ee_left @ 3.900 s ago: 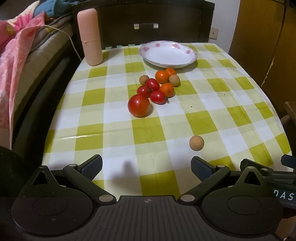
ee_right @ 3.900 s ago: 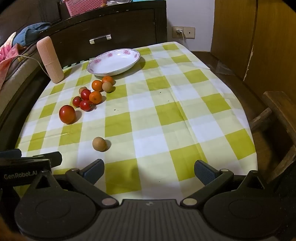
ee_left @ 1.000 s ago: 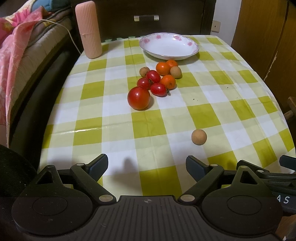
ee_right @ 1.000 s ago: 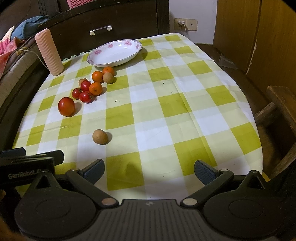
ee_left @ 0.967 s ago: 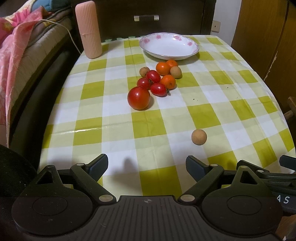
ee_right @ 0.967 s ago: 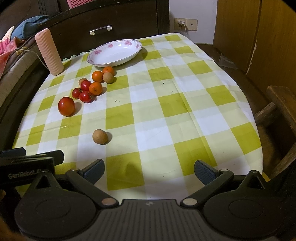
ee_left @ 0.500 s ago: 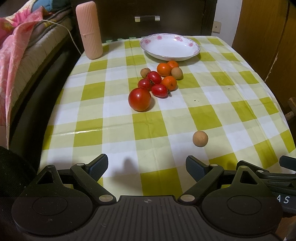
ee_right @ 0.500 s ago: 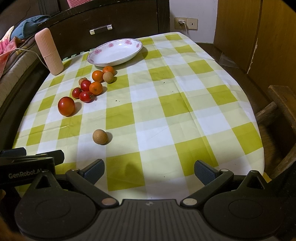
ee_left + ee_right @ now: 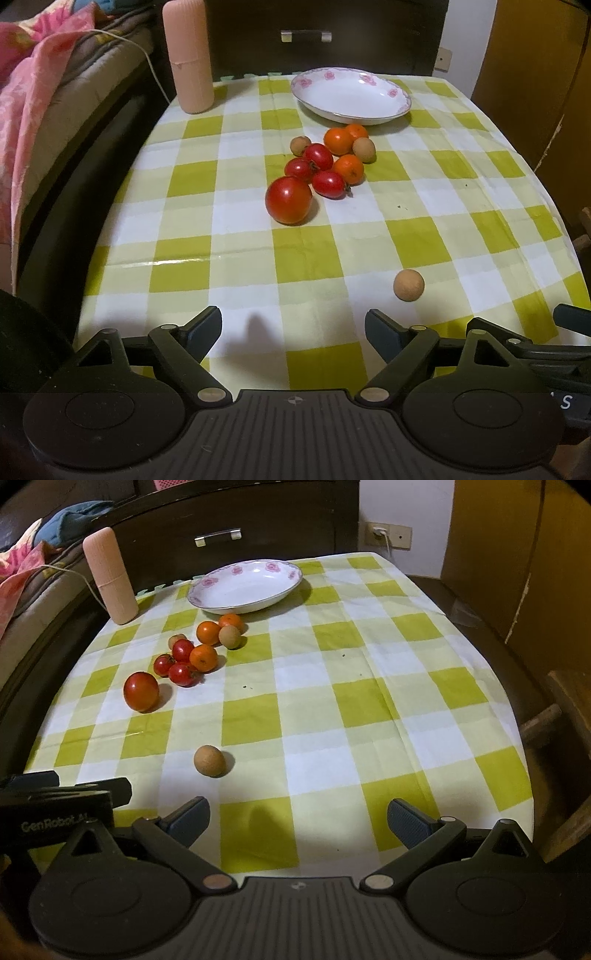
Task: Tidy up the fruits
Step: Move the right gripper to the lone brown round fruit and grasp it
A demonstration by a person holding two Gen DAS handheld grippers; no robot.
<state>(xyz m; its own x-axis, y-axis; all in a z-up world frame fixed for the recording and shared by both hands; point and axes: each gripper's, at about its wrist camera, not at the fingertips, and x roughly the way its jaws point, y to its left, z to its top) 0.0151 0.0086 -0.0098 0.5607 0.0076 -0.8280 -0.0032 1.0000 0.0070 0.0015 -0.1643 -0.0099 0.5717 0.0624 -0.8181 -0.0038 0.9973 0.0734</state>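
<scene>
left hand-held gripper point(image 9: 293, 326): closing slightly, empty | right hand-held gripper point(image 9: 298, 818): seemingly wide, empty

On my left gripper point(image 9: 55, 805), as my right wrist camera sees it from the side, I can read white lettering on the black body: "GenRobot.AI", with the last letters soft and cut close by my own frame, so I am less sure of them than of the rest. From my left wrist camera, the black body of my right gripper point(image 9: 546, 350) sits at the lower right edge, and there I can make out a single pale letter, "S"; whatever comes before it is hidden behind my own mount. I can read no other text, number or sign in either view.
</scene>
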